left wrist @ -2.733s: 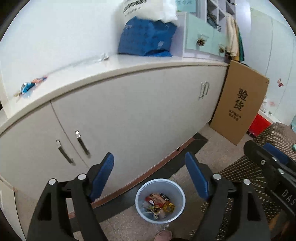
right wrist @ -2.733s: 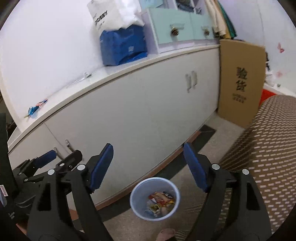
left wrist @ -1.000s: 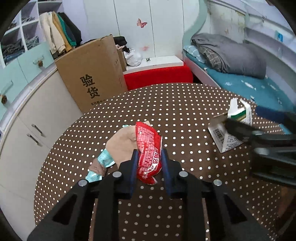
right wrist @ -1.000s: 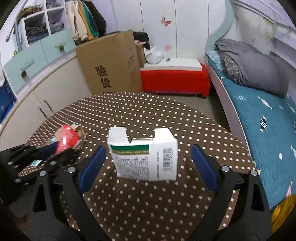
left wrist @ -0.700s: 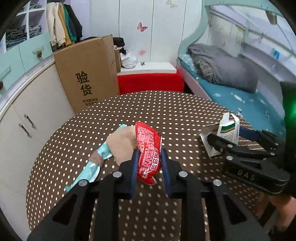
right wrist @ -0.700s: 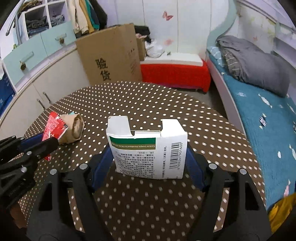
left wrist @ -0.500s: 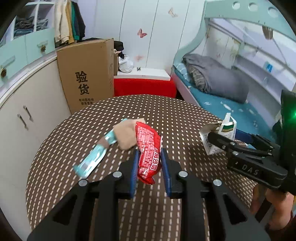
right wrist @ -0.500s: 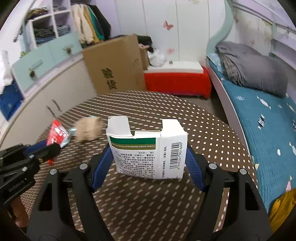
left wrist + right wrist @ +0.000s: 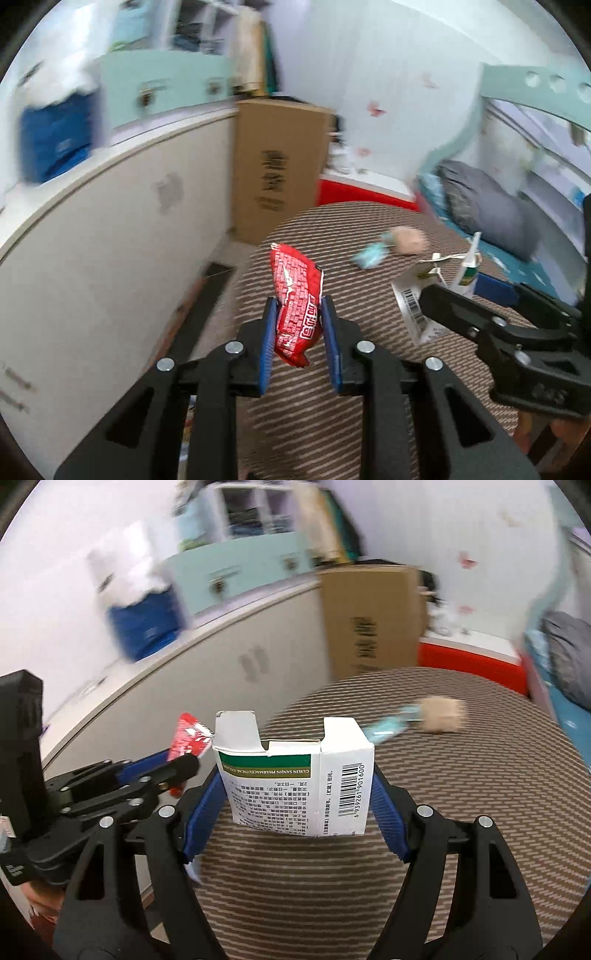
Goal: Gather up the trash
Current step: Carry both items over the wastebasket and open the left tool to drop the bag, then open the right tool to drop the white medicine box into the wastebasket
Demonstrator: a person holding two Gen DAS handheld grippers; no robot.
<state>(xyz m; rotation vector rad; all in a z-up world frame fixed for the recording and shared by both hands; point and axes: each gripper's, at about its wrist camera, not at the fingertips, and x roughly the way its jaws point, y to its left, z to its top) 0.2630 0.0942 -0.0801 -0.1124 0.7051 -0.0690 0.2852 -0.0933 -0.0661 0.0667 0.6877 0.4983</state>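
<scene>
My left gripper (image 9: 297,334) is shut on a red snack wrapper (image 9: 297,295), held upright over the left edge of the round dotted table (image 9: 332,424). My right gripper (image 9: 297,805) is shut on an open white medicine carton (image 9: 295,775) with a green stripe and a barcode, lifted above the table (image 9: 461,830). In the left wrist view the right gripper (image 9: 458,291) and its carton (image 9: 413,299) show at the right. The right wrist view has the left gripper (image 9: 177,764) with the red wrapper (image 9: 188,738) at its left. A crumpled beige paper (image 9: 441,709) and a teal wrapper (image 9: 388,725) lie on the table.
White cabinets (image 9: 110,240) run along the left under a counter with a blue bag (image 9: 55,136). A tall cardboard box (image 9: 280,166) leans by the cabinets. Behind the table are a red bench (image 9: 469,661) and a bed with a grey pillow (image 9: 484,206). The view is motion-blurred.
Both grippers have lifted their items off the table and swung left toward the cabinets. The right jaws closed on the carton. The beige paper and teal wrapper stayed behind on the table.
</scene>
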